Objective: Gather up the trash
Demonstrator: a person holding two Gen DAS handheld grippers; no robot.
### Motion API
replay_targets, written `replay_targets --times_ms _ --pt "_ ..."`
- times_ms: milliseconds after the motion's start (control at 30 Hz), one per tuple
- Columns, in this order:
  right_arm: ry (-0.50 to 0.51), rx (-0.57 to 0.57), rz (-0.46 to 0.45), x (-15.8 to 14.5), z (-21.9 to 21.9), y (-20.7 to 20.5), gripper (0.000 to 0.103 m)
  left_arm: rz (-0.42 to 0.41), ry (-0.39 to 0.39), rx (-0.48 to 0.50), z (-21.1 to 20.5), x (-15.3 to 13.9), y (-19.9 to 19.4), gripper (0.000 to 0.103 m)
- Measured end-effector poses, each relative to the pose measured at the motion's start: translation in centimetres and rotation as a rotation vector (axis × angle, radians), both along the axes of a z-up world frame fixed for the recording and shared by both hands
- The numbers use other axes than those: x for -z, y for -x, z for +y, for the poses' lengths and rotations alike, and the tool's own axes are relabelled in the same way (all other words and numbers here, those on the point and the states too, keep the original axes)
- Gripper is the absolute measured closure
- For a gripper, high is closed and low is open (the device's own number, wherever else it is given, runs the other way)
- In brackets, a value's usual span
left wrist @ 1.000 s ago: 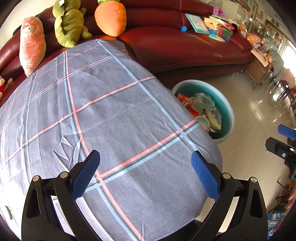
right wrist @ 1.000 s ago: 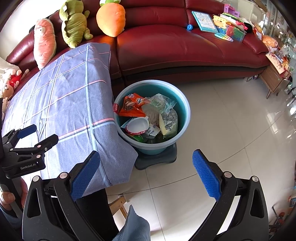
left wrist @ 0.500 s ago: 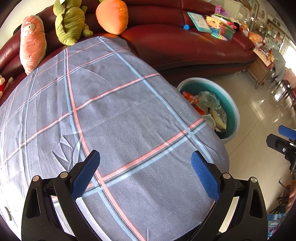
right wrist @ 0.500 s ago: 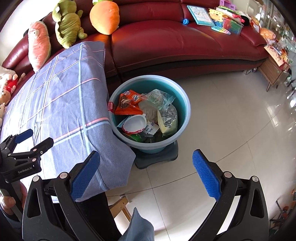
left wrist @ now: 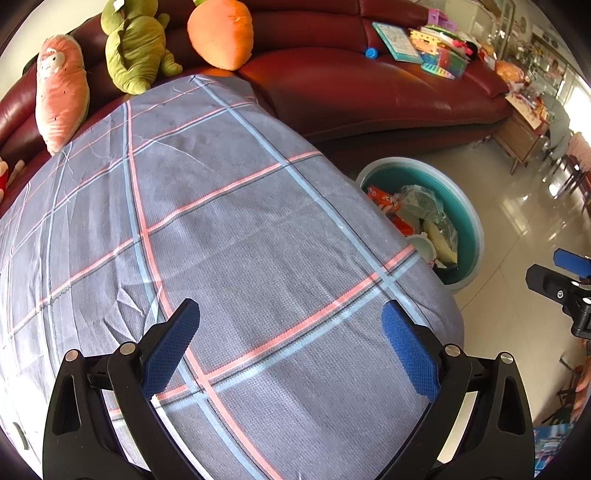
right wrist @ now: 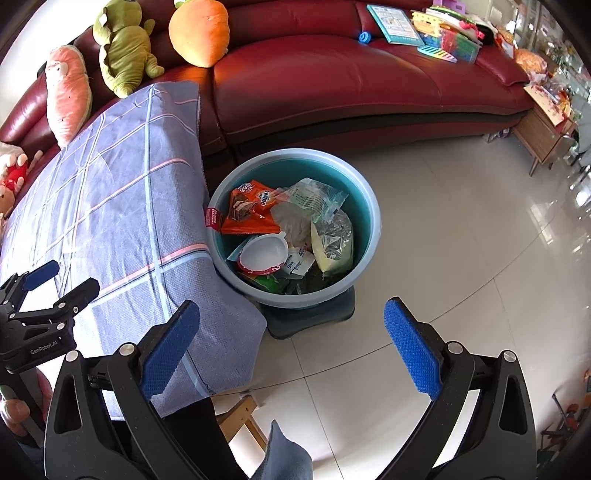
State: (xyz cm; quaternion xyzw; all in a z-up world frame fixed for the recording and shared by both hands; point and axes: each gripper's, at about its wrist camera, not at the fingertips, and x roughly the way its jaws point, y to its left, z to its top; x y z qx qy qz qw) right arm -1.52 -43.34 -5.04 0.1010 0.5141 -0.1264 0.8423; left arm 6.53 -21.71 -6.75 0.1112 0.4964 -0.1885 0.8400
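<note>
Grippers wide apart and empty: the left gripper (left wrist: 291, 334) hangs over a plaid cloth (left wrist: 221, 229) on the table, the right gripper (right wrist: 291, 334) over pale floor tiles (right wrist: 424, 258). Just beyond, a teal basin (right wrist: 373, 229) sits on a dark stand (right wrist: 314, 317), touching the cloth's hanging edge. Trash fills it: an orange wrapper (right wrist: 251, 212), a white cup (right wrist: 264, 253), a clear bag (right wrist: 314, 199) and a foil pouch (right wrist: 332, 240). Behind stretches a red sofa (right wrist: 351, 85) with a carrot plush (right wrist: 197, 31), a green plush (right wrist: 123, 48), a pink plush (right wrist: 68, 94) and toys (right wrist: 448, 46).
</note>
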Motion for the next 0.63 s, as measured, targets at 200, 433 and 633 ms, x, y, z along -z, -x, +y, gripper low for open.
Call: replay_targets --times_ms 200,433,633 --pt "0.007 -0.002 0.009 0.3 0.0 -1.0 0.007 0.013 -0.007 -0.004 -0.1 0.4 -0.7 0.004" --pt "0.01 -0.004 0.02 0.7 0.1 -2.0 0.007 0.03 -0.018 -0.001 -0.3 1.0 -1.7 0.004" --pt "0.016 0.002 0.032 1.1 -0.1 -2.7 0.007 0.051 -0.016 0.005 -0.3 1.7 -2.4 0.004"
